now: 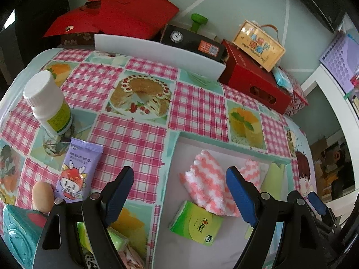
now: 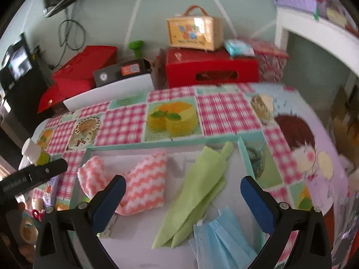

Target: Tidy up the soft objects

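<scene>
A teal-rimmed tray (image 1: 224, 140) (image 2: 157, 144) lies on the checked tablecloth. In it are two pink-and-white zigzag cloths (image 1: 206, 179) (image 2: 148, 183), a light green cloth (image 2: 202, 192) (image 1: 273, 177), several blue face masks (image 2: 219, 235) and a green tissue pack (image 1: 195, 223). My left gripper (image 1: 179, 172) hovers open over the tray's left part, above the tissue pack and one pink cloth. Above the green cloth and masks my right gripper (image 2: 182, 179) is also open, gripping nothing. A purple baby wipes pack (image 1: 76, 170) lies outside the tray, to its left.
A white bottle (image 1: 47, 103), an egg (image 1: 42, 196) and a teal box (image 1: 18, 231) stand left of the tray. Red boxes (image 2: 211, 67), a black box (image 1: 193, 40), a yellow bag (image 2: 194, 32) and a white board (image 1: 157, 53) line the table's far edge.
</scene>
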Motion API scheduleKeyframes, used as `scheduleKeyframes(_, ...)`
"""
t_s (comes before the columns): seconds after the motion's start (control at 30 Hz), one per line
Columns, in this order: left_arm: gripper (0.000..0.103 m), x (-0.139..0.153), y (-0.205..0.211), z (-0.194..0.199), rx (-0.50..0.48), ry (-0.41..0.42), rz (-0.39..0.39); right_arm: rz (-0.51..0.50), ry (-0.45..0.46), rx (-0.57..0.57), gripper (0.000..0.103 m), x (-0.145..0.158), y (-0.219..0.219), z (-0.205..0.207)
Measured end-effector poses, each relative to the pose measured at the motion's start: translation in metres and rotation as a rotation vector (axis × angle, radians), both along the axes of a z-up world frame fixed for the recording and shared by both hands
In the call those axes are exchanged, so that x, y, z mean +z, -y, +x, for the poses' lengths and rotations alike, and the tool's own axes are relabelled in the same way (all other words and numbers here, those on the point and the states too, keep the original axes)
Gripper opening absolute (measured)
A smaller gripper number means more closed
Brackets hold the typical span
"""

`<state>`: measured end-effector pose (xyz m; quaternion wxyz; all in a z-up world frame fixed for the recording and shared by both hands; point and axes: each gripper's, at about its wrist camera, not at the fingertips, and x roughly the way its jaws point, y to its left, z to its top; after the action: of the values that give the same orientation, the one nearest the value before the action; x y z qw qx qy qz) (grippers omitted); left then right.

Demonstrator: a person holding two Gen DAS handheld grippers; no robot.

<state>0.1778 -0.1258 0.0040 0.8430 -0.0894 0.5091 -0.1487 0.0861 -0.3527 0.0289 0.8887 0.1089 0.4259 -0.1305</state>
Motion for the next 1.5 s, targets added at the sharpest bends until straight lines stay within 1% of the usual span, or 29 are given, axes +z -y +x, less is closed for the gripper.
scheduleKeyframes(0.17,0.085,0.009,-0.018,0.003,0.037,0.017,-0.027,-0.019,0.017,0.046,0.103,0.004,-0.017,0.004)
scheduleKeyframes(0.23,0.085,0.014,-0.026,0.004,0.052,0.027,-0.039,0.01,0.021,0.055,0.103,0.002,-0.02,0.006)
scheduleKeyframes(0.37,0.084,0.025,-0.045,0.005,0.083,0.057,-0.052,0.03,0.006,0.071,0.103,-0.004,-0.027,0.01)
scheduleKeyframes(0.43,0.085,0.031,-0.055,0.004,0.105,0.074,-0.053,0.041,0.037,0.078,0.103,-0.002,-0.029,0.01)
scheduleKeyframes(0.5,0.084,0.038,-0.069,0.005,0.129,0.092,-0.062,0.075,0.048,0.098,0.103,0.001,-0.032,0.01)
scheduleKeyframes(0.53,0.085,0.041,-0.075,0.004,0.138,0.1,-0.064,0.107,0.052,0.108,0.103,0.001,-0.034,0.011)
scheduleKeyframes(0.63,0.085,0.05,-0.091,0.004,0.153,0.123,-0.068,0.16,0.046,0.153,0.103,-0.004,-0.044,0.014)
scheduleKeyframes(0.77,0.085,0.056,-0.113,0.004,0.168,0.138,-0.073,0.143,0.032,0.185,0.103,-0.008,-0.064,0.018)
scheduleKeyframes(0.83,0.085,0.057,-0.124,0.004,0.18,0.141,-0.061,0.101,0.014,0.184,0.103,-0.01,-0.073,0.021)
scheduleKeyframes(0.93,0.085,0.06,-0.141,0.005,0.222,0.149,-0.015,0.043,-0.01,0.188,0.103,-0.011,-0.087,0.023)
scheduleKeyframes(1.03,0.085,0.06,-0.157,0.006,0.263,0.148,0.04,0.042,-0.006,0.221,0.103,-0.009,-0.099,0.025)
scheduleKeyframes(1.13,0.085,0.054,-0.168,0.008,0.279,0.122,0.09,0.04,-0.007,0.277,0.103,-0.006,-0.117,0.026)
scheduleKeyframes(1.2,0.084,0.049,-0.173,0.007,0.276,0.104,0.106,0.04,-0.015,0.32,0.103,-0.007,-0.133,0.028)
scheduleKeyframes(1.37,0.085,0.04,-0.177,0.004,0.256,0.065,0.12,0.034,-0.038,0.444,0.103,-0.011,-0.174,0.029)
scheduleKeyframes(1.5,0.085,0.032,-0.179,0.002,0.237,0.034,0.13,0.04,-0.074,0.533,0.103,-0.02,-0.2,0.028)
